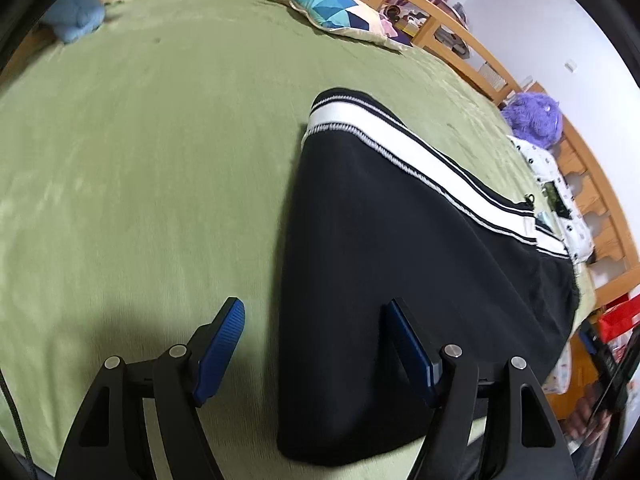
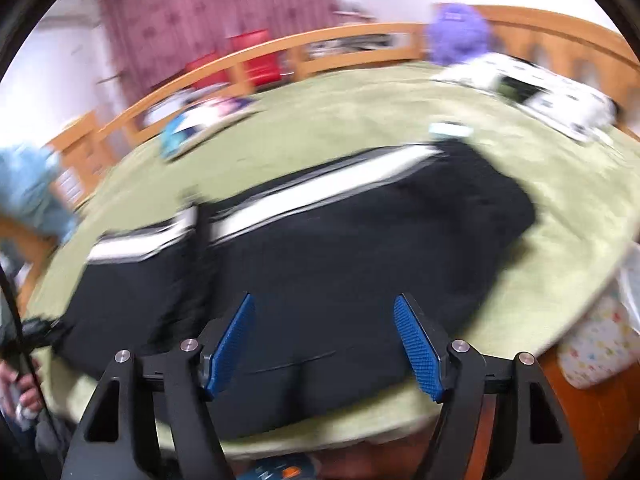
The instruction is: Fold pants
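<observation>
on the green bed (image 1: 140, 140), the black pants (image 1: 400, 260) lie flat toward 3 o'clock; left tongs (image 1: 316, 344) and right tongs (image 2: 324, 340) both gape, holding nothing.

Two black grippers, angular struts with triangular cut-outs. Left gripper (image 1: 314, 346): ribbed blue pads (image 1: 218, 354) on black fingers, round silver screws (image 1: 113, 362) at the pivots. Right gripper (image 2: 324, 346): same black frame, blue textured pads (image 2: 418, 354), silver screws (image 2: 460, 346). Thin black cable (image 2: 16, 320) at the left edge of the right wrist view.
</observation>
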